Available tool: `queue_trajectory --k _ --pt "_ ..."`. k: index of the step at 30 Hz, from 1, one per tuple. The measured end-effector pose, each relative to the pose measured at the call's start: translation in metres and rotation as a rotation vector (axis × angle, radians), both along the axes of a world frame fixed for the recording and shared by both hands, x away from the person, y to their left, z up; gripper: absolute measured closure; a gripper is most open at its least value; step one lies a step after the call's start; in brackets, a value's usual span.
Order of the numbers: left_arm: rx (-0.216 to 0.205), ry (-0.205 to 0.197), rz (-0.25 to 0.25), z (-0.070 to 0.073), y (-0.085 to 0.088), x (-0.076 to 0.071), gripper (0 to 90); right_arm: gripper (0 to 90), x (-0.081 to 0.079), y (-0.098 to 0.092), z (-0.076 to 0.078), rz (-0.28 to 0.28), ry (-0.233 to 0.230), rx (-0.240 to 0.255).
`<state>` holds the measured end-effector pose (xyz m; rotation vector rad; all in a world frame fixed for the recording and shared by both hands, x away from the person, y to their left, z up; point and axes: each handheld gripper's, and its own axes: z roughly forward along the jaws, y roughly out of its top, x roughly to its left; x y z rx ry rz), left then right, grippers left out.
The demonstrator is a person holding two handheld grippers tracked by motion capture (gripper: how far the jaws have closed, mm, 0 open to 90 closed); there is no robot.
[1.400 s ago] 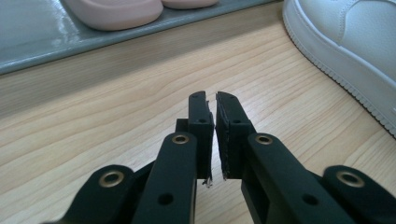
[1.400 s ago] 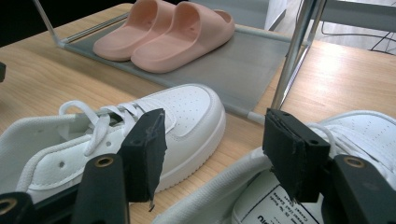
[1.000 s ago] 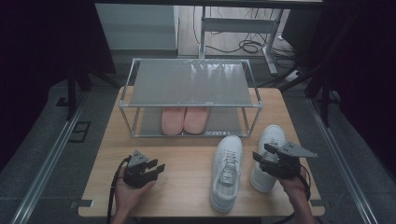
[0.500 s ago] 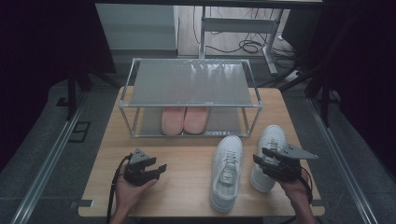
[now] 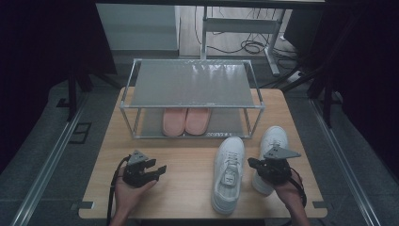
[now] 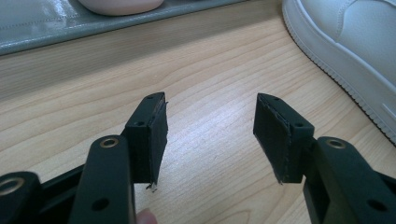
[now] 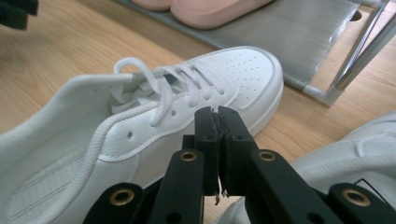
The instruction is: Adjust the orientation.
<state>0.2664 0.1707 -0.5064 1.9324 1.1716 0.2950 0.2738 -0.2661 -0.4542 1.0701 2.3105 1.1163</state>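
Tabletop [image 5: 188,179]: carried wire shoe rack [image 5: 190,82], pink slippers [image 5: 186,121] on its lower shelf. Two white sneakers [image 5: 229,173] lay in front of rack, near your right hand. Your right claw [image 7: 218,122]: jaws just closed, clenched on nothing, above sneakers. Your left claw [image 6: 210,133]: just opened, released, over bare wood.

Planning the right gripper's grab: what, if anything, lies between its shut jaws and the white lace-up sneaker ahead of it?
Nothing visible. The right gripper, jaws shut and empty, looks straight at the white lace-up sneaker; the second white sneaker lies under and beside it, not between.
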Motion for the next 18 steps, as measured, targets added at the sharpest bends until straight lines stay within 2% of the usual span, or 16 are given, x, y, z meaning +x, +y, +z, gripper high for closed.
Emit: queue_trajectory --k 3,11,18 --pt "-0.005 -0.002 0.004 0.001 0.001 -0.001 45.4 89.8 -0.001 0.005 0.001 -0.011 -0.016 -0.056" --pt "-0.005 -0.001 0.006 0.001 0.001 -0.001 45.5 90.0 -0.009 0.018 0.003 0.039 -0.004 -0.104" --pt "-0.011 -0.001 -0.001 0.001 0.0 -0.002 45.6 90.0 -0.013 0.025 -0.005 0.004 0.027 -0.164"
